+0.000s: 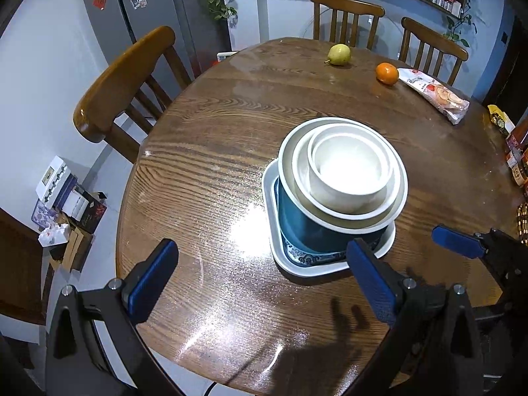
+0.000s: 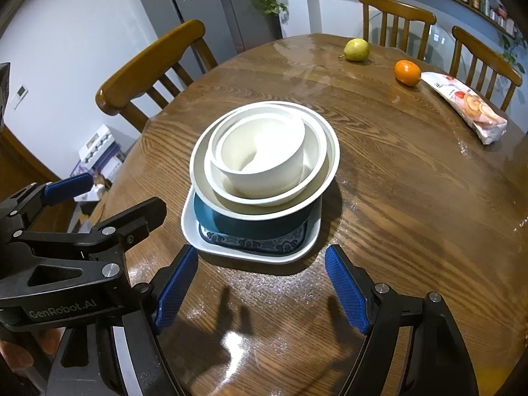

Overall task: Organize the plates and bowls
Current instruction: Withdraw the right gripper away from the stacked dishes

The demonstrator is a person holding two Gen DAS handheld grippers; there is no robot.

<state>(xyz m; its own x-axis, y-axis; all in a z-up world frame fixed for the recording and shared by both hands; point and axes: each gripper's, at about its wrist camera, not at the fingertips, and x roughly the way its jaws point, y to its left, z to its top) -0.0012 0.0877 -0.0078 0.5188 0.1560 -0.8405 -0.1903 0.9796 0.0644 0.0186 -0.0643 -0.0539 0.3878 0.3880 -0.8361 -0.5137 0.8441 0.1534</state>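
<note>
Resting on the counter [image 1: 204,171], just beyond both wide-open, empty left tongs [image 1: 264,283] and right tongs [image 2: 264,290], the nested bowls [image 2: 264,158] on the square plate [image 2: 194,227] are judged heavy, slippery and fragile, best gripped at the plate rim.

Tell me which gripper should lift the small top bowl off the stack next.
Probably right. The right gripper is open and faces the stack squarely, with the small top bowl straight ahead between its fingers. The left gripper, also open, points at bare table; the stack sits toward its right finger.
</note>
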